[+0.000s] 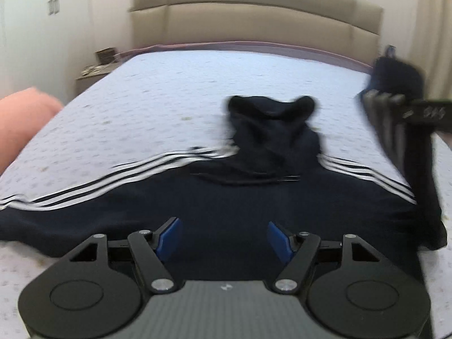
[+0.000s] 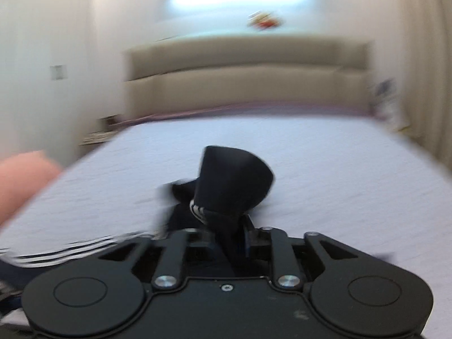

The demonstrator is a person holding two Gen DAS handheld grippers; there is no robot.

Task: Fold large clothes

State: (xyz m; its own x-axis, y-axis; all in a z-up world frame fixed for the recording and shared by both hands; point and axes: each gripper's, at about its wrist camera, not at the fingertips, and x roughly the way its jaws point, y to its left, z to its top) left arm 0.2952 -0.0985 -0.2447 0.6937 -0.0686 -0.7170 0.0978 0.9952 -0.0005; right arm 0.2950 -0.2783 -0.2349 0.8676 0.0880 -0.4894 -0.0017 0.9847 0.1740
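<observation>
A dark navy hoodie (image 1: pixel 226 197) with three white stripes along each sleeve lies spread on the bed, its hood (image 1: pixel 271 124) pointing toward the headboard. My left gripper (image 1: pixel 223 240) is open, its blue pads (image 1: pixel 169 237) just above the hoodie's body. My right gripper (image 2: pixel 226 237) is shut on the hoodie's right sleeve cuff (image 2: pixel 234 180), which sticks up from the jaws. In the left wrist view the lifted sleeve (image 1: pixel 395 118) hangs at the right, held up off the bed. Both views are blurred.
The bed (image 1: pixel 158 96) has a pale patterned cover and a beige padded headboard (image 1: pixel 254 22). A nightstand (image 1: pixel 96 70) with small items stands at the far left. A pink cushion-like shape (image 1: pixel 22 115) shows at the left edge.
</observation>
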